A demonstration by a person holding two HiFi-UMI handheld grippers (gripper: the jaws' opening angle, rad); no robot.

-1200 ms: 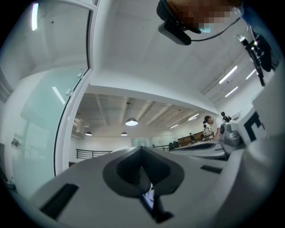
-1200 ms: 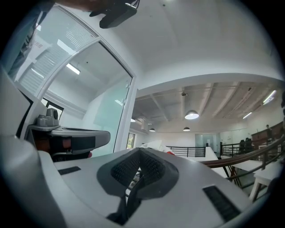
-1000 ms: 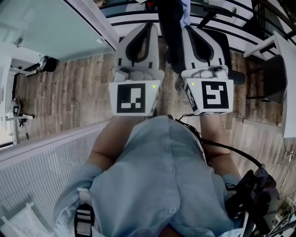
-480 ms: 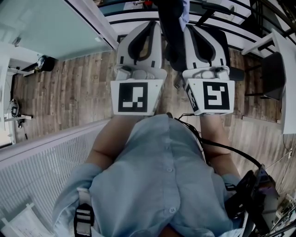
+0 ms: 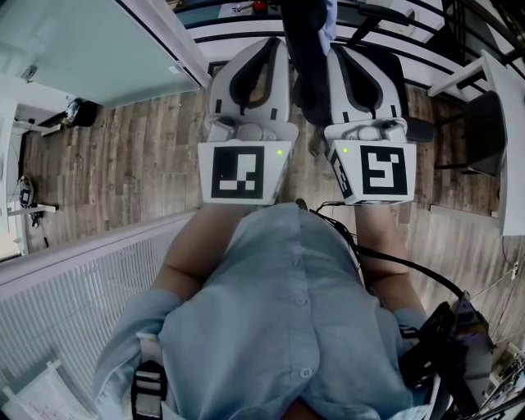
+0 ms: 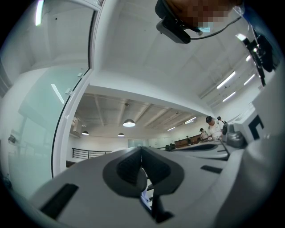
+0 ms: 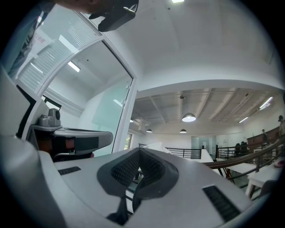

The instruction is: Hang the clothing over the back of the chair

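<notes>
My left gripper [image 5: 264, 47] and right gripper [image 5: 349, 53] are held side by side at chest height, pointing forward over the wooden floor. In the left gripper view the left gripper [image 6: 141, 153] has its jaws shut with nothing in them. My right gripper [image 7: 140, 156] is also shut and empty in its own view. Between the two grippers stands a dark upright shape [image 5: 302, 49] with pale blue at its top. I cannot tell whether it is a garment or a person's legs. A black office chair [image 5: 408, 86] shows behind the right gripper.
A glass partition [image 5: 90, 49] runs along the left and a white mesh panel [image 5: 74, 303] lies at lower left. A second dark chair [image 5: 484, 135] stands by a white table [image 5: 510, 139] at the right. Black railings [image 5: 238, 25] cross the far side. Cables [image 5: 410, 267] trail at my right.
</notes>
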